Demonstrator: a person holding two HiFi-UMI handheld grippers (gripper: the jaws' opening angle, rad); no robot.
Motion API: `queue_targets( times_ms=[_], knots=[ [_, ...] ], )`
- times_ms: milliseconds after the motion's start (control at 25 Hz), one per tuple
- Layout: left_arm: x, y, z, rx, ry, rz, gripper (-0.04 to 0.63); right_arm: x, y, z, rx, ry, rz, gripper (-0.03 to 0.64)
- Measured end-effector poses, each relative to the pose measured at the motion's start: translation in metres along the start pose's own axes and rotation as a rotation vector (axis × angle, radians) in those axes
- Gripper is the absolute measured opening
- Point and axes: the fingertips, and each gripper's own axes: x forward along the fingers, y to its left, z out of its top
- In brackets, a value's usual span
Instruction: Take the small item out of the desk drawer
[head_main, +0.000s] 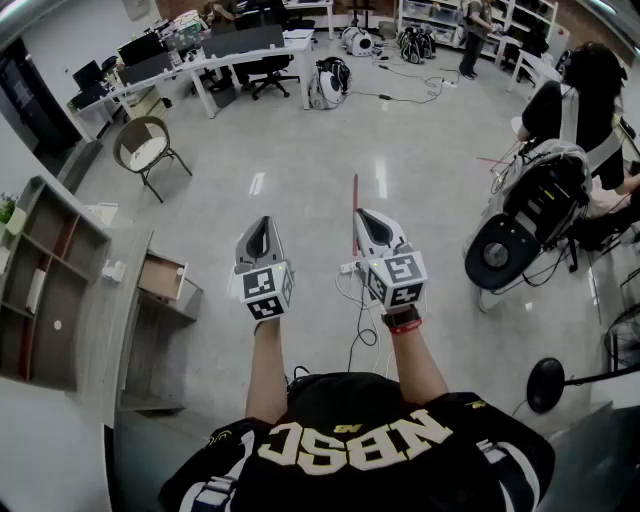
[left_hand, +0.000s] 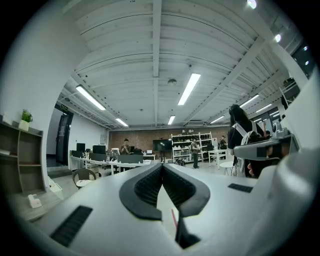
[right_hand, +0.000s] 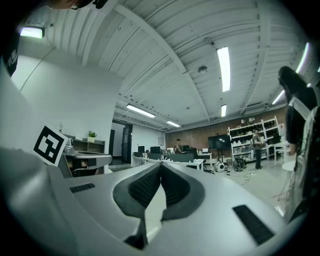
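Note:
In the head view I hold both grippers out in front of my chest, above the bare floor. My left gripper (head_main: 262, 226) and my right gripper (head_main: 369, 218) both have their jaws shut with nothing between them. Each gripper view shows the same: the left gripper (left_hand: 161, 166) and right gripper (right_hand: 160, 165) have tips touching, pointing level across the room. The grey desk (head_main: 110, 330) stands at my left with its drawer (head_main: 162, 277) pulled out. I cannot make out a small item inside it. Both grippers are well to the right of the drawer.
A shelf unit (head_main: 40, 285) stands left of the desk. A person sits with a rolling rig (head_main: 525, 225) at the right, and a round stand base (head_main: 545, 384) is at lower right. Cables (head_main: 360, 330) trail on the floor by my feet. A folding chair (head_main: 145, 150) is farther back.

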Motion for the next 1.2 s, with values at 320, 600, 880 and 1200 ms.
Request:
queue_targets(
  times_ms=[320, 600, 880, 1200],
  knots=[
    [-0.007, 0.071, -0.014, -0.071, -0.005, -0.038, 0.017, 0.063, 0.072, -0.008, 0.064, -0.008, 0.069, 0.009],
    [-0.029, 0.161, -0.021, -0.109, -0.009, 0.045, 0.017, 0.125, 0.148, -0.011, 0.055, 0.030, 0.162, 0.009],
    [-0.077, 0.251, -0.032, -0.164, -0.040, 0.186, 0.017, 0.167, 0.249, -0.027, 0.043, 0.076, 0.333, 0.009],
    [-0.129, 0.340, -0.060, -0.185, -0.032, 0.352, 0.017, 0.211, 0.362, -0.051, 0.019, 0.124, 0.539, 0.009]
  ],
)
